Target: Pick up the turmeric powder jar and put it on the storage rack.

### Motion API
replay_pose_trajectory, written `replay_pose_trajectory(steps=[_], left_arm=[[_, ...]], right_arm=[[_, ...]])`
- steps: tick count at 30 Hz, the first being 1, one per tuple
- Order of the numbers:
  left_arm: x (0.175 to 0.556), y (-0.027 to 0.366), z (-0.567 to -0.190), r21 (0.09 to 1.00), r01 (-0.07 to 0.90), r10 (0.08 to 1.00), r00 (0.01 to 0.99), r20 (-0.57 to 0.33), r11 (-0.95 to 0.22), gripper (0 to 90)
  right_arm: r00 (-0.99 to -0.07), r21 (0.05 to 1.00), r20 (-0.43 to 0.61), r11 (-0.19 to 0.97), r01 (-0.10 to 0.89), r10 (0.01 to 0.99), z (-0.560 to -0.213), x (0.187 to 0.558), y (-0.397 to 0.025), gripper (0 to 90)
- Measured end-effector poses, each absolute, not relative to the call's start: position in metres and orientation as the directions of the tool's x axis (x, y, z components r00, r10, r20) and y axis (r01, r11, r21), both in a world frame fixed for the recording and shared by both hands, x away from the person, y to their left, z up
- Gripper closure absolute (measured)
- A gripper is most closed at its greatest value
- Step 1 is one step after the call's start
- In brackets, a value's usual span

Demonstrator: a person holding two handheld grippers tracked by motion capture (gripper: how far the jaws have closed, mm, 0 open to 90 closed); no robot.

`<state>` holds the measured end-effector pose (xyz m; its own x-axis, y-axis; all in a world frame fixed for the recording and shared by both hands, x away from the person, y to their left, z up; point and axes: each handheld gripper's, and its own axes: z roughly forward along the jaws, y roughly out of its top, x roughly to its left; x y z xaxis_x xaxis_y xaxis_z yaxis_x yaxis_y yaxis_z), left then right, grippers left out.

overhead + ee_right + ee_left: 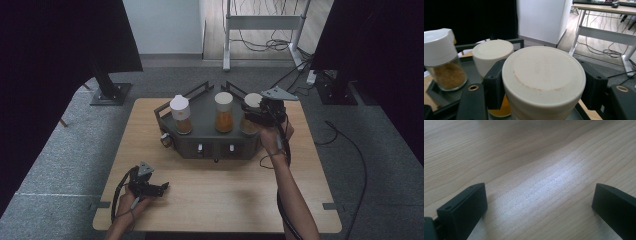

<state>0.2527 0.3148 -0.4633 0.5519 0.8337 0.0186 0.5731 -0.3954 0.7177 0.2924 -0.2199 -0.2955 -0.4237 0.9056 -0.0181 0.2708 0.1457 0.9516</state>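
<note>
The cream-lidded jar (pixel 544 82) sits gripped between the right tool (pixel 260 114); left tool (pixel 539 205) open.

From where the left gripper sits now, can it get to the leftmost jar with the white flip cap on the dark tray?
Probably yes. The left gripper rests open near the wooden table's front edge, with bare wood between it and the white-capped glass jar. The dark tray's low front wall may need clearing.
</note>
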Motion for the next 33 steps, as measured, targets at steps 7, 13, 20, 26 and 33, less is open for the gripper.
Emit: replay_pose_trajectory(steps=[7,13,20,26,33], left_arm=[[0.253,0.315,-0.463,0.718,0.572,0.833,0.554,0.018,-0.396,0.0],[0.253,0.315,-0.464,0.718,0.570,0.831,0.556,0.019,-0.398,0.0],[0.254,0.315,-0.463,0.718,0.571,0.830,0.557,0.017,-0.398,0.0],[0.254,0.315,-0.463,0.718,0.570,0.830,0.558,0.020,-0.400,0.0],[0.254,0.314,-0.463,0.718,0.570,0.830,0.558,0.020,-0.400,0.0]], right_arm=[[-0.409,0.945,-0.039,0.166,0.281,0.912,-0.302,0.304,-0.216,33.4],[-0.401,0.944,-0.022,0.151,0.294,0.916,-0.310,0.309,-0.218,33.3],[-0.388,0.941,-0.023,0.150,0.302,0.921,-0.315,0.312,-0.219,33.3],[-0.386,0.940,-0.022,0.150,0.305,0.922,-0.315,0.313,-0.218,33.3],[-0.368,0.934,-0.007,0.137,0.330,0.930,-0.311,0.316,-0.216,33.2]])
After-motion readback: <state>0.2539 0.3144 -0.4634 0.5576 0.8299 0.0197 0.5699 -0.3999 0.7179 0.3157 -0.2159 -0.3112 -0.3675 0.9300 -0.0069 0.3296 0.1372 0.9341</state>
